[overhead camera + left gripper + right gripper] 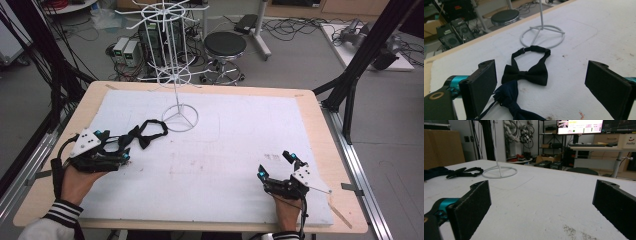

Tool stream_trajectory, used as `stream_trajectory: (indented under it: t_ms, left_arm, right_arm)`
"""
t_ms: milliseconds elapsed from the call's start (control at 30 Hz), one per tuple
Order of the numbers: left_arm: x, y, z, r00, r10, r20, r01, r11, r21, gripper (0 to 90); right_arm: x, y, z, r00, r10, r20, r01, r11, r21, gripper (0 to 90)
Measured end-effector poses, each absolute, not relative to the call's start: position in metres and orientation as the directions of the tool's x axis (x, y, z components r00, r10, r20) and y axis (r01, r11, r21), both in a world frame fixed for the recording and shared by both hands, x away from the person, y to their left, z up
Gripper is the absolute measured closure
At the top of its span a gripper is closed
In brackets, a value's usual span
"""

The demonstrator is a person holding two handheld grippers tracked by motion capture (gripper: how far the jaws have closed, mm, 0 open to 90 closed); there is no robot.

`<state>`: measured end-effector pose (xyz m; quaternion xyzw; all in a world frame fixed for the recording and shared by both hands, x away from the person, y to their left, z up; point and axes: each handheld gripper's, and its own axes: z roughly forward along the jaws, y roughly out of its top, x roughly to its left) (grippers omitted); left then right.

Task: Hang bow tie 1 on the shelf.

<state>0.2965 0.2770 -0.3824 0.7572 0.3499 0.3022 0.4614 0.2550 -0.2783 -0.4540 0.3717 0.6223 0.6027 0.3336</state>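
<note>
A: Left gripper view: the left gripper (541, 85) is seen with its jaws spread wide and nothing gripped. What is found between them?

B: A navy bow tie (510, 101) is seen low in the gap, close to the left jaw. Just beyond it, a black bow tie (527, 74) is laid flat on the white mat (599, 32), its strap looped back towards the ring base of the white wire rack (542, 33). The two ties appear to be touching or overlapping at the near edge.

A: How is this shown in the high view?

B: The left gripper (120, 147) is held at the mat's left side, with the black bow tie (145, 134) just ahead of it and the rack's base (179, 118) just beside the strap.

A: And the other hand?

B: The right gripper (275, 164) is rested low at the right of the mat, well apart from the ties, jaws likewise held wide and empty.
</note>
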Motion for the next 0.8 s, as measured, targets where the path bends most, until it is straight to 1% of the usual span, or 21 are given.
stream_trajectory:
  t_ms: [33, 367, 500, 567, 600, 800]
  left_arm:
    - [0.296, 0.277, -0.382, 0.573, 0.809, 0.135, 0.251, -0.329, 0.91, 11.0]
    - [0.316, 0.279, -0.378, 0.557, 0.825, 0.098, 0.406, -0.373, 0.834, 12.6]
    - [0.323, 0.28, -0.378, 0.538, 0.841, 0.061, 0.475, -0.362, 0.802, 13.7]
    - [0.325, 0.28, -0.377, 0.539, 0.839, 0.068, 0.479, -0.372, 0.795, 20.0]
    - [0.327, 0.28, -0.378, 0.535, 0.841, 0.077, 0.487, -0.381, 0.786, 20.9]
    - [0.335, 0.282, -0.381, 0.516, 0.853, 0.081, 0.535, -0.395, 0.747, 20.0]
  right_arm:
    - [0.255, -0.278, -0.454, -0.501, 0.865, 0.032, 0.06, -0.003, 0.998, 1.0]
    - [0.255, -0.279, -0.454, -0.501, 0.865, 0.035, 0.06, -0.005, 0.998, 1.0]
    - [0.255, -0.279, -0.454, -0.501, 0.865, 0.036, 0.061, -0.006, 0.998, 1.0]
    - [0.255, -0.279, -0.454, -0.501, 0.865, 0.03, 0.054, -0.004, 0.999, 1.0]
    - [0.255, -0.279, -0.454, -0.499, 0.866, 0.03, 0.054, -0.004, 0.999, 1.0]
    - [0.254, -0.279, -0.454, -0.5, 0.865, 0.042, 0.057, -0.015, 0.998, 1.0]
